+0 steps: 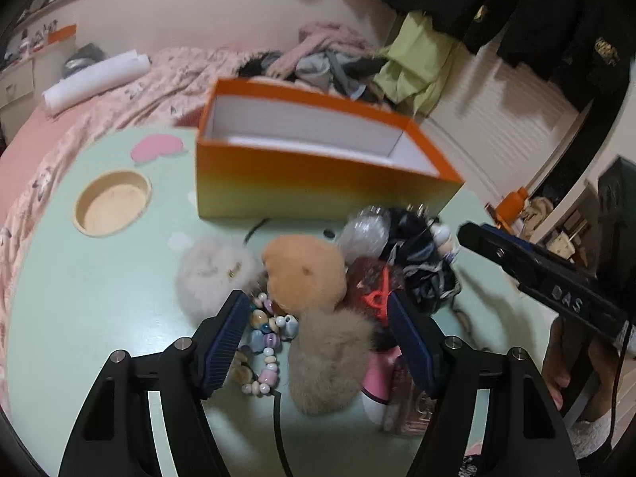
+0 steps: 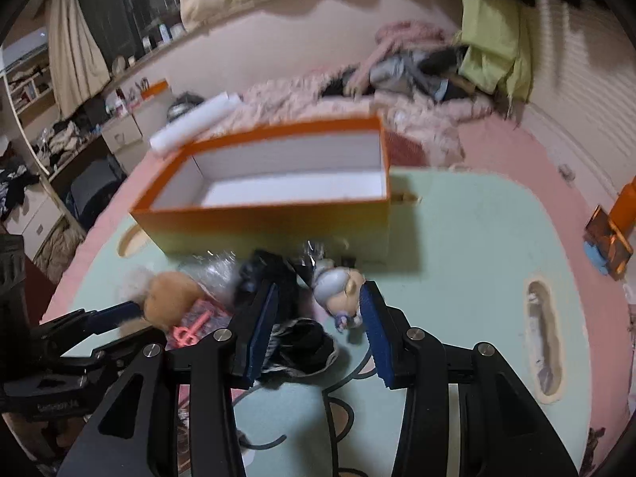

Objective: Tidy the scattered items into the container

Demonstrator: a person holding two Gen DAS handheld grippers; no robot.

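An open orange box [image 1: 318, 177] with a white inside stands on the pale green table [image 1: 99, 298]; it also shows in the right wrist view [image 2: 258, 218]. In front of it lies a heap: a white pompom [image 1: 210, 274], an orange pompom [image 1: 304, 270], a tan pompom [image 1: 330, 357], a bead bracelet [image 1: 266, 342], and a black furry item [image 1: 421, 254]. My left gripper [image 1: 320, 318] is open over the tan pompom and beads. My right gripper [image 2: 320, 306] is open over the black furry item [image 2: 294, 342], beside a small grey-haired doll [image 2: 342, 286].
A round cup recess [image 1: 113, 202] is set in the table at the left. A long slot [image 2: 542, 342] is set in the table at the right. The table stands on a pink bed with clothes [image 1: 330, 59] piled behind the box.
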